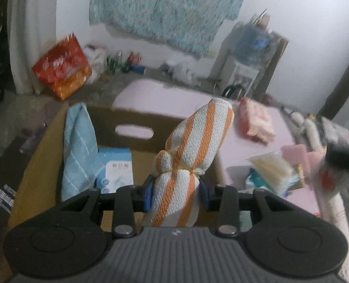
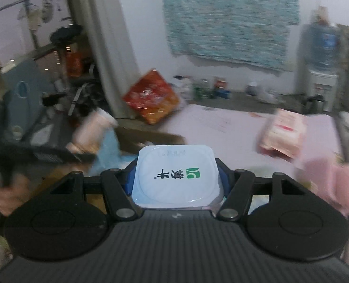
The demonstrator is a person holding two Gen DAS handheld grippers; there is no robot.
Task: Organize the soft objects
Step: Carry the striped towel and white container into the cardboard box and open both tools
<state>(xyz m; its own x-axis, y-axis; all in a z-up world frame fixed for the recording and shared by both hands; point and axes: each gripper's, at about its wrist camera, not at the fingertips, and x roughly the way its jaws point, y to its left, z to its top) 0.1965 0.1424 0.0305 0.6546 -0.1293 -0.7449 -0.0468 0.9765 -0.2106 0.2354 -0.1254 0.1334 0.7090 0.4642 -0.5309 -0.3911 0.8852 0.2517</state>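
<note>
Partly done — the box [image 1: 44, 141] is already holding a blue cloth [image 1: 78, 151] and a pack [image 1: 115, 172]. Left tongs [image 1: 175, 195] are clenching a striped towel [image 1: 193, 146] over it; right tongs [image 2: 176, 179] are gripping a white tub [image 2: 175, 174]. A pink pack [image 1: 255, 123] and others are waiting on the mat's [image 1: 165, 96] right edge.

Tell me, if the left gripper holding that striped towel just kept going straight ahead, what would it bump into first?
Probably the far wall of the cardboard box, the side with the handle slot. The left gripper and its striped towel point across the box; depth is uncertain.

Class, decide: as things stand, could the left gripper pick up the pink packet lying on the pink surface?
Probably not yet. The left gripper has its jaws shut on the striped towel roll, so it has no free grasp for the pink packet beyond the cardboard box.
</note>
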